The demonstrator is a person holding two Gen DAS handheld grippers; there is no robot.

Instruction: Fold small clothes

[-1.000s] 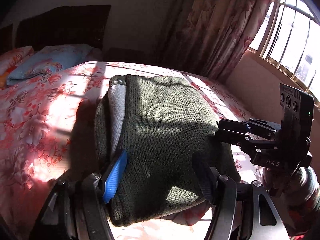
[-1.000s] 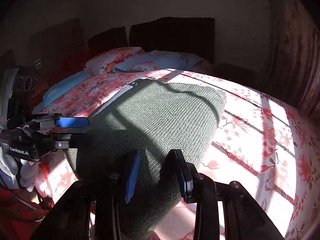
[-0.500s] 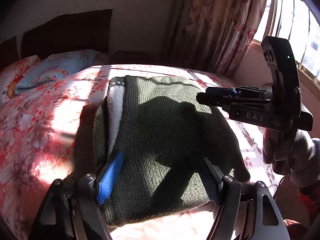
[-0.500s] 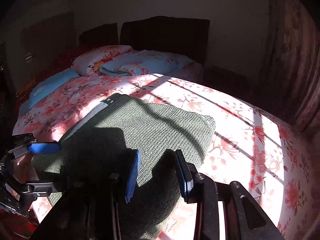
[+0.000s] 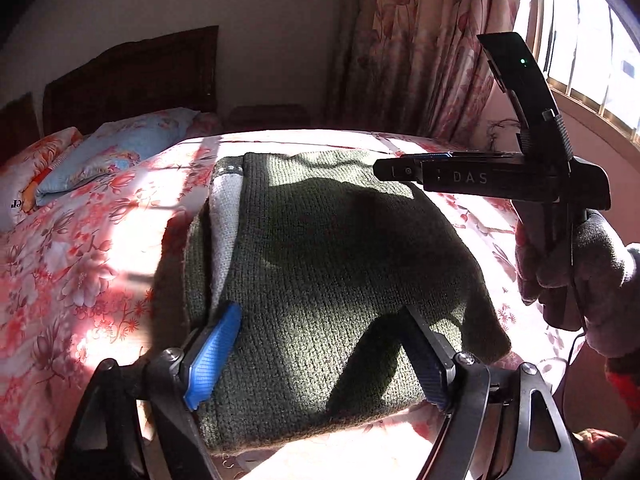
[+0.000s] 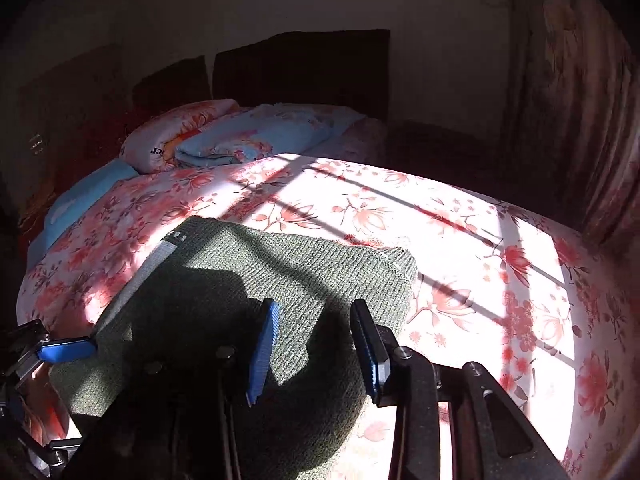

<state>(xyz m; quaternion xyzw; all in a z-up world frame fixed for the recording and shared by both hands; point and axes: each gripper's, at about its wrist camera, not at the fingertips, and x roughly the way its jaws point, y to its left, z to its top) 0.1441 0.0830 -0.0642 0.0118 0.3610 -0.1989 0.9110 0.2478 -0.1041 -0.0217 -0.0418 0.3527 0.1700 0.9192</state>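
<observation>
A folded dark green knit garment (image 5: pixel 320 264) with a light grey band (image 5: pixel 224 216) along its left side lies flat on the flowered bed (image 5: pixel 80 264). My left gripper (image 5: pixel 320 356) is open, its blue-padded fingers over the garment's near edge, holding nothing. My right gripper (image 6: pixel 316 354) is open and empty, raised above the garment (image 6: pixel 256 280). In the left wrist view the right gripper (image 5: pixel 384 168) hangs over the garment's far right corner, held by a gloved hand (image 5: pixel 576 272). The left gripper's blue finger (image 6: pixel 64 350) shows at the left of the right wrist view.
Pillows (image 6: pixel 224 136) and a folded blue cover (image 6: pixel 80 196) lie at the head of the bed by a dark headboard (image 6: pixel 300 68). Flowered curtains (image 5: pixel 420 48) and a barred window (image 5: pixel 580 40) stand to the right. Sunlit sheet (image 6: pixel 480 280) lies right of the garment.
Both grippers have lifted and pulled back from the garment. The right gripper rose from the garment's right edge to above its far corner. The garment stays flat.
</observation>
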